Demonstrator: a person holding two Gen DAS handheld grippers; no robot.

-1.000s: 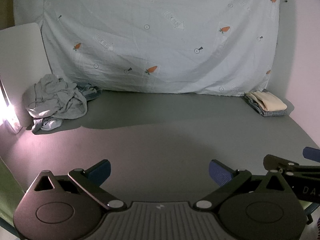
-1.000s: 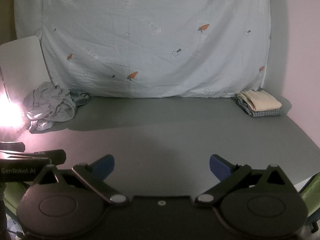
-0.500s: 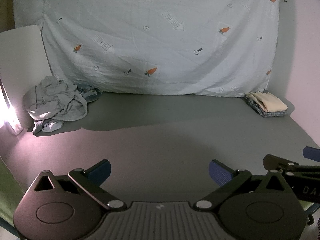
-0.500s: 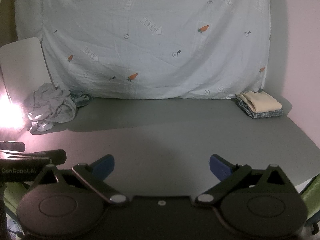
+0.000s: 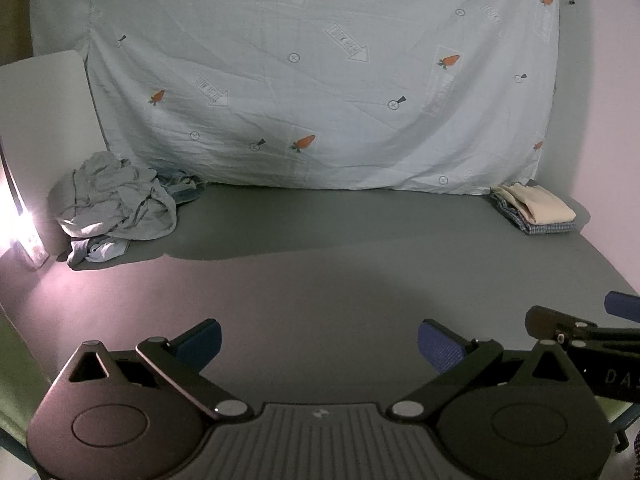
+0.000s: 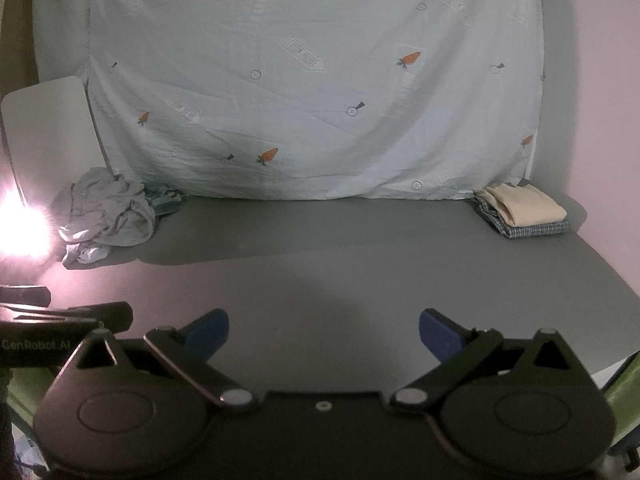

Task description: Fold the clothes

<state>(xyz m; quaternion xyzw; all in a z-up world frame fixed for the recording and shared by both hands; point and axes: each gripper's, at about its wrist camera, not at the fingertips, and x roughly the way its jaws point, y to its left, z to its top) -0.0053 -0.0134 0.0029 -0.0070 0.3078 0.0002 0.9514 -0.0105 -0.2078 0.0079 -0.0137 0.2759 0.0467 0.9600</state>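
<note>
Both tools hang above the near part of a grey counter [image 5: 320,272], holding nothing. The left tool [image 5: 319,338] has its blue-padded fingers [image 5: 200,342] spread wide apart, and the right tool [image 6: 323,330] stands just as wide, its fingers [image 6: 440,336] bare of cloth.

Far ahead and to the left of both tools, a crumpled heap of grey clothes [image 5: 116,200] lies at the back of the counter, touching the carrot-print sheet [image 5: 320,80] that hangs behind it. Far ahead and to the right, a folded stack [image 6: 522,210] sits against the same sheet, a cream piece on top of a checked one. A bright lamp [image 6: 20,228] glares beside the heap.
</note>
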